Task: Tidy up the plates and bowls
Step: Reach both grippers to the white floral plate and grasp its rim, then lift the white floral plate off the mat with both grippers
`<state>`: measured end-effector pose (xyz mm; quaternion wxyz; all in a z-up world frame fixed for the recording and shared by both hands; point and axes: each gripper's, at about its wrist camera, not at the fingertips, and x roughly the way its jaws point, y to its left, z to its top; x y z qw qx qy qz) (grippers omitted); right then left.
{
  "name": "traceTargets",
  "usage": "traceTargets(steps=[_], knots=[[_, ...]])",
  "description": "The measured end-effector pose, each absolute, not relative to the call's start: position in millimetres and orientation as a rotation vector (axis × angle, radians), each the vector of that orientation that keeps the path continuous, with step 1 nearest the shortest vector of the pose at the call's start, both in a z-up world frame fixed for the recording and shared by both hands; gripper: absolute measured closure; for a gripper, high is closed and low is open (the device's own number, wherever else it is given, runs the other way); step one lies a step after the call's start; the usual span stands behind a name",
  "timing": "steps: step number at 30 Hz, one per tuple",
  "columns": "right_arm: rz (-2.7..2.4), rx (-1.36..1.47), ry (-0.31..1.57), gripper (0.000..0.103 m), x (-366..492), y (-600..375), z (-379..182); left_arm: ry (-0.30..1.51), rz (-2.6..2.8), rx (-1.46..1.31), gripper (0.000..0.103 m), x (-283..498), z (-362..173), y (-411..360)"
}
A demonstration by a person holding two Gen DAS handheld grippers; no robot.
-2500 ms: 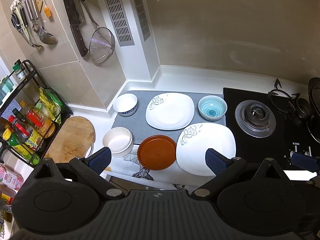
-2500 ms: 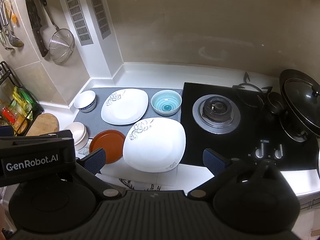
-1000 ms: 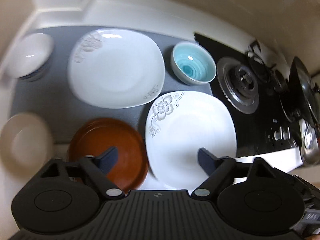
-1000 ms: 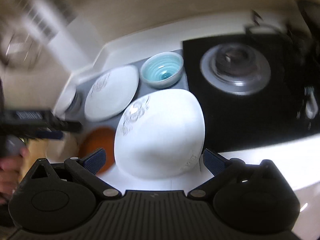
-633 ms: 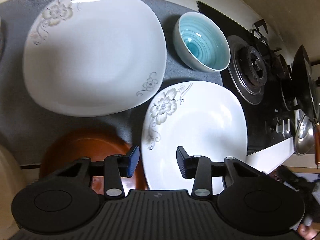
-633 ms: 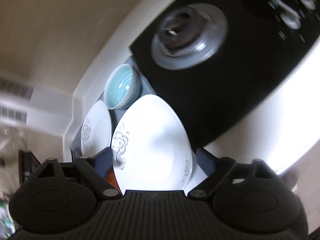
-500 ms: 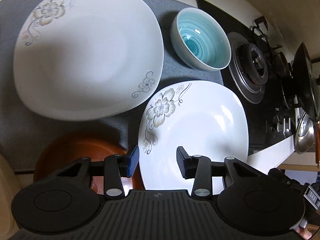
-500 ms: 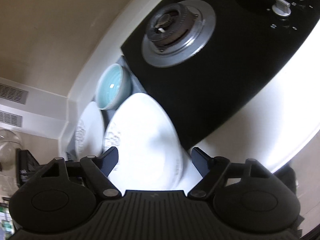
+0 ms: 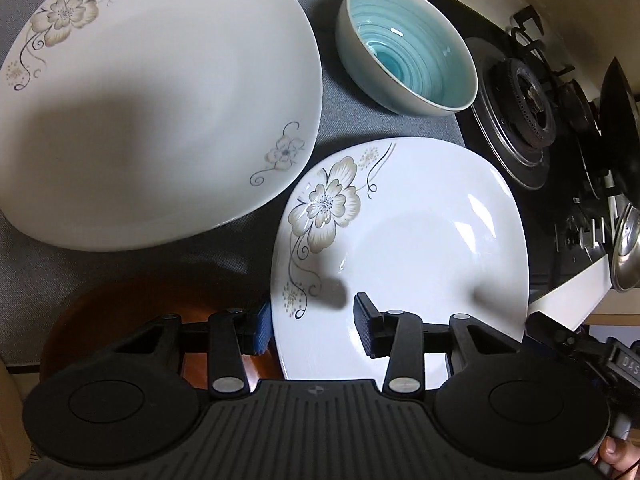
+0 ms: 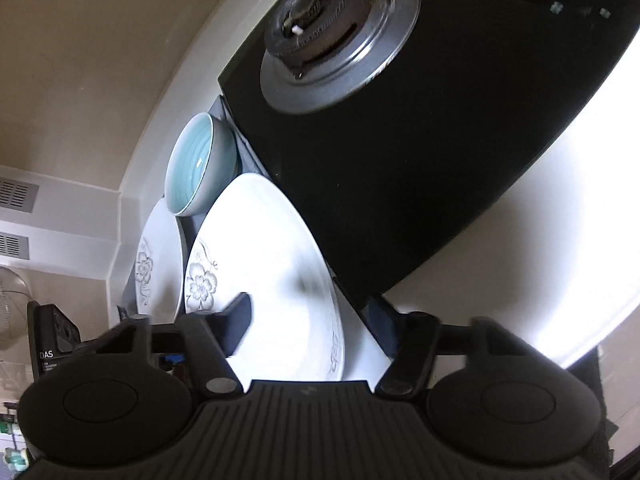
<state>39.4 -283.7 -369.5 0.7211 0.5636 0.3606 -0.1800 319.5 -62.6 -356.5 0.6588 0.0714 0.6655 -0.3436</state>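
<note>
A white square plate with a flower print (image 9: 420, 240) lies at the counter's front, next to the stove. My left gripper (image 9: 312, 330) straddles its left rim, one finger (image 9: 370, 330) over the plate and one (image 9: 260, 332) outside it, jaws partly closed with a gap left. My right gripper (image 10: 312, 320) straddles the same plate's (image 10: 264, 248) right rim, one finger (image 10: 236, 320) above it and one (image 10: 380, 326) below, not clamped. A second flowered plate (image 9: 152, 100) lies on the grey mat behind. A blue bowl (image 9: 408, 40) stands at the back. A brown plate (image 9: 132, 304) sits at the front left.
The black gas stove (image 10: 400, 120) with its burner (image 9: 524, 96) borders the plates on the right. A dark pan (image 9: 620, 120) and a steel lid (image 9: 626, 252) are at the far right. The grey mat (image 9: 40, 272) lies under the rear plates. A cream bowl's edge (image 9: 6, 408) shows far left.
Both grippers came down from high above the counter to the front flowered plate and narrowed their jaws around its left and right rims.
</note>
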Motion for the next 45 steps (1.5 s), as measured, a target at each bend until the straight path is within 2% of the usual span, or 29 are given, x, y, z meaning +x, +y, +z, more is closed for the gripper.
traceTargets(steps=[2,3,7,12,17,22,25,27,29,31,34,36,38,41,44,45], knots=[[-0.377,1.253,0.771,0.048,37,-284,-371,1.498,-0.777,0.162,0.059,319,-356,-62],[-0.363,1.258,0.764,0.055,36,-284,-371,1.491,-0.777,0.163,0.06,318,-356,-61],[-0.356,1.203,0.791,0.062,35,-278,-368,1.468,-0.78,0.191,0.06,313,-355,-63],[-0.373,1.128,0.827,0.063,34,-267,-361,1.465,-0.791,0.193,0.06,307,-355,-62],[-0.381,1.172,0.8,0.065,20,-266,-363,1.452,-0.818,0.256,0.057,295,-355,-65],[-0.351,1.176,0.815,0.065,13,-261,-363,1.564,-0.868,0.172,0.039,291,-364,-52],[-0.335,1.215,0.803,0.065,9,-262,-370,1.563,-0.894,0.189,0.023,285,-365,-57],[-0.306,1.267,0.793,0.064,7,-263,-379,1.553,-0.923,0.195,0.007,278,-366,-64],[-0.259,1.343,0.807,0.062,9,-262,-392,1.559,-0.938,0.21,0.001,269,-368,-68],[-0.232,1.387,0.809,0.062,11,-259,-401,1.533,-0.915,0.245,0.001,260,-369,-75],[-0.213,1.423,0.795,0.061,15,-252,-413,1.488,-0.87,0.252,0.008,255,-366,-71],[-0.226,1.436,0.765,0.059,14,-251,-413,1.455,-0.858,0.265,0.031,255,-363,-68],[-0.238,1.436,0.734,0.059,10,-253,-410,1.477,-0.866,0.248,0.048,264,-362,-63],[-0.246,1.442,0.719,0.059,6,-259,-407,1.604,-0.887,0.107,0.067,286,-373,-48],[-0.253,1.456,0.728,0.058,7,-264,-410,1.656,-0.903,0.024,0.068,296,-381,-40],[-0.257,1.455,0.728,0.058,7,-264,-411,1.659,-0.909,0.017,0.065,297,-381,-39]])
